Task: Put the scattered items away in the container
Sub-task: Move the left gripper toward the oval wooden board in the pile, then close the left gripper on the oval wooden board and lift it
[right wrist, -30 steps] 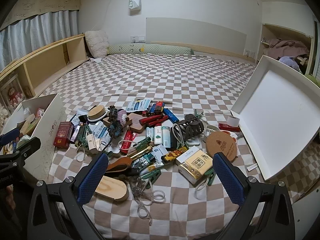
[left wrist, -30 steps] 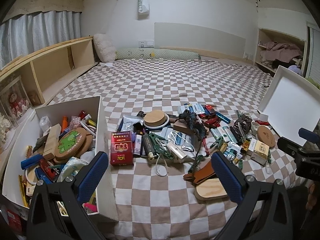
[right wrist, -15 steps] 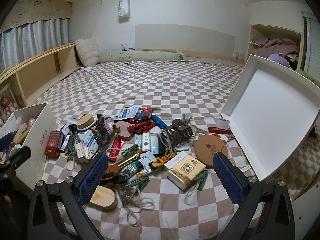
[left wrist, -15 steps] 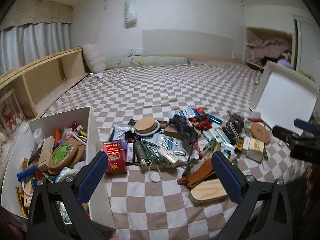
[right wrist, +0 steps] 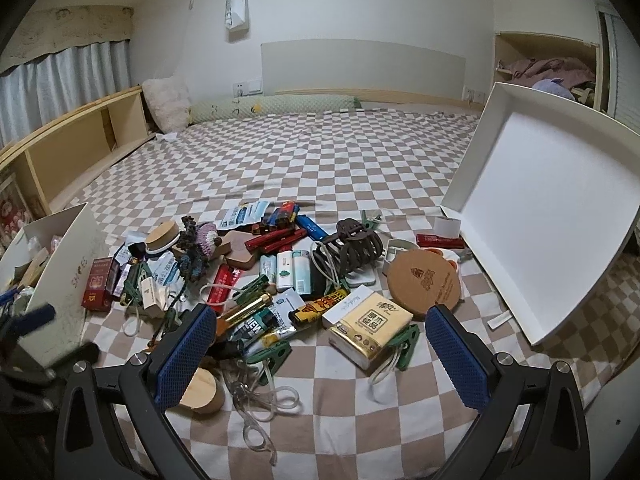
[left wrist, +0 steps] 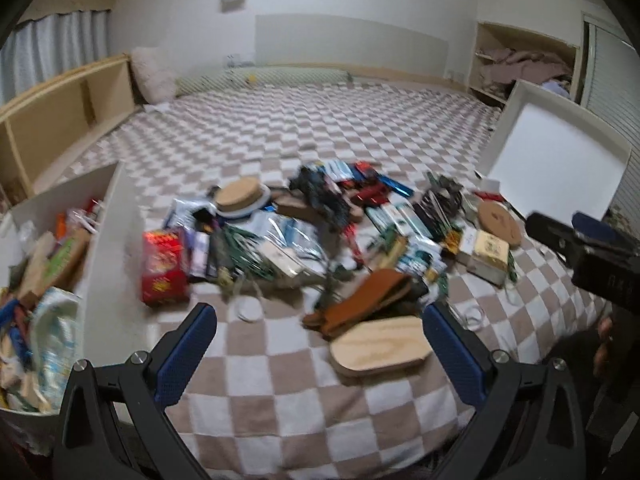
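Observation:
A heap of small items lies on the checkered bedspread: a red box (left wrist: 164, 268), a cork-lidded jar (left wrist: 240, 196), a wooden paddle (left wrist: 380, 346), a yellow tissue pack (right wrist: 370, 324), a cork coaster (right wrist: 424, 282) and a dark claw clip (right wrist: 358, 246). The white container (left wrist: 112, 248), partly filled, stands at the left. My left gripper (left wrist: 320, 354) hovers open in front of the heap, holding nothing. My right gripper (right wrist: 320, 354) is open above the heap's near edge, and it shows at the right of the left wrist view (left wrist: 576, 236).
A white box lid (right wrist: 548, 216) leans tilted at the right of the heap. A wooden shelf (right wrist: 76, 152) runs along the left wall, with a pillow (right wrist: 166, 104) and a green bolster (right wrist: 276, 104) at the far end. A cupboard with clothes (right wrist: 548, 68) is at the far right.
Both grippers have swung rightward and slightly nearer the heap, so the container has slid toward the left edge of both views. Nothing has been picked up.

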`<state>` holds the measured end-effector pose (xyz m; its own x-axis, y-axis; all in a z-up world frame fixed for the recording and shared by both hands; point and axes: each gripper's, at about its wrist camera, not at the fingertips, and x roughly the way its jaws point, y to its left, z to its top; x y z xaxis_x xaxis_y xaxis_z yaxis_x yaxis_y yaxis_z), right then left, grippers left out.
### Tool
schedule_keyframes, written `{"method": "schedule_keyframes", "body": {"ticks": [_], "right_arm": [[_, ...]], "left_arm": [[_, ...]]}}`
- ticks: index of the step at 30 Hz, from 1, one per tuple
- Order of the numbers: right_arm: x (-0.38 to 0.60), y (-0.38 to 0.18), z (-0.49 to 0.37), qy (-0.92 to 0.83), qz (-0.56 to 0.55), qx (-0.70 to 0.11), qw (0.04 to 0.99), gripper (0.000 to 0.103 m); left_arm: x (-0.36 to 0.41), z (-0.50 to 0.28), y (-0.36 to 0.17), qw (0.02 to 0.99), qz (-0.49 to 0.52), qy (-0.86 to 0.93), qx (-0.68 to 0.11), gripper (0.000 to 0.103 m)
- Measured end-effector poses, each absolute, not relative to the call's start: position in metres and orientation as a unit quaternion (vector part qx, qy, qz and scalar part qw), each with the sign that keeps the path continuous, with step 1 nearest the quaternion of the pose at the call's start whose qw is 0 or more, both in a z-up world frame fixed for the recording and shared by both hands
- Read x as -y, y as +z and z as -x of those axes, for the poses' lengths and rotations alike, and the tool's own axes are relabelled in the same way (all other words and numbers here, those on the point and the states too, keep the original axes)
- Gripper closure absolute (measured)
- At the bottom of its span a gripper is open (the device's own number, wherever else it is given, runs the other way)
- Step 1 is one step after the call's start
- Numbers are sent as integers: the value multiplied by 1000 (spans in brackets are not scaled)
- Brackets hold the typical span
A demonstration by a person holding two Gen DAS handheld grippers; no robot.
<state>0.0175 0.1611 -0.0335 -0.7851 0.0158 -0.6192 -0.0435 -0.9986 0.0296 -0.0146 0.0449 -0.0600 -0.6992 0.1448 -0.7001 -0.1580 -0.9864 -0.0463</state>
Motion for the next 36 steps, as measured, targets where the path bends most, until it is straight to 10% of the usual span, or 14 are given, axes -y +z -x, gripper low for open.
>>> {"method": "schedule_keyframes", "body": {"ticks": [36], "right_arm": [[-144, -102, -12, 904, 422, 28, -61, 0]], "left_arm": [[-72, 42, -151, 106, 445, 890, 2, 9]]}}
